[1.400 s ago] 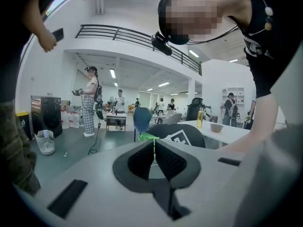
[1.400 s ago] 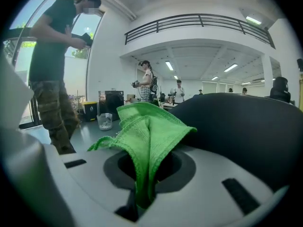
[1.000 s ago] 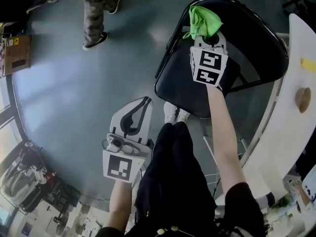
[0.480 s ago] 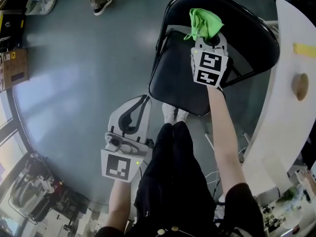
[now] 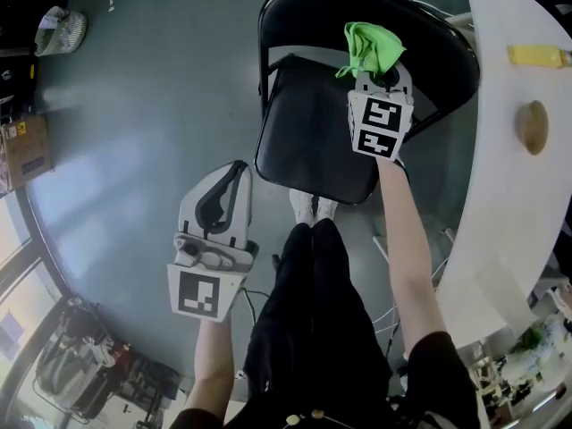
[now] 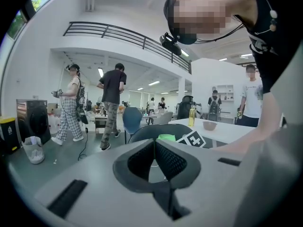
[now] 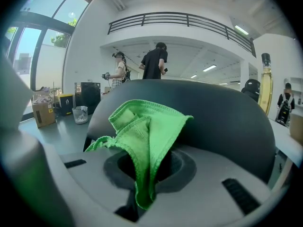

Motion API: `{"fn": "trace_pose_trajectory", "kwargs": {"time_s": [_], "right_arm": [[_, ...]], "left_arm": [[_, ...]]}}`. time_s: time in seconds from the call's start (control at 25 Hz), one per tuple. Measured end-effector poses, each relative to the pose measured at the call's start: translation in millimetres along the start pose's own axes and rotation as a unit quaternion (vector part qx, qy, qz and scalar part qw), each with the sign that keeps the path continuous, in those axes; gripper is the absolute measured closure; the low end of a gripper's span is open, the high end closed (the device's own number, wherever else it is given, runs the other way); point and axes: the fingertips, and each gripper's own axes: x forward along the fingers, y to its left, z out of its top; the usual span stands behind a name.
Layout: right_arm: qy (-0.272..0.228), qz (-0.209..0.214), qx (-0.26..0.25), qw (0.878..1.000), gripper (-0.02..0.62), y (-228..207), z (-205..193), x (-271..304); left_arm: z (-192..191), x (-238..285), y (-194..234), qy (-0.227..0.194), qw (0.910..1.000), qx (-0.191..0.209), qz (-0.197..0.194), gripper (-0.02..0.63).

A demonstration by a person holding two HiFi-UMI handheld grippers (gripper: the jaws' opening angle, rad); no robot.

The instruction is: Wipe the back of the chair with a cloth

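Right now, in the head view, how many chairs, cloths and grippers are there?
Chairs: 1, the black chair
Cloths: 1, the green cloth
Grippers: 2, the left gripper and the right gripper
Total: 4

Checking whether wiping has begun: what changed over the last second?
The head view shifted, so the chair back and white table sit further left in the picture; the passer-by's legs left it. The left gripper drifted slightly left. Unchanged: the right gripper stays shut on the green cloth at the chair back, the left stays shut and empty. No clear wiping stroke shows.
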Motion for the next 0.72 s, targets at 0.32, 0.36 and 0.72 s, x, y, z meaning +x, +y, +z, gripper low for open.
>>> {"fn": "trace_pose_trajectory", "kwargs": {"time_s": [0.32,0.36,0.72], "right_arm": [[0.012,-0.047,0.015,0.999,0.549,-51,-24,-26],[0.014,-0.053,0.018,0.998,0.549,-57,-28,-30],[0.027,-0.09,0.033,0.995,0.546,-104,-55,-58]], "left_arm": [[1,15,-20,0.0,0.9997,0.007,-0.024,0.594],[1,17,-23,-0.002,0.9995,0.009,-0.029,0.594],[6,41,-61,-0.001,0.9967,0.022,-0.078,0.594]]}}
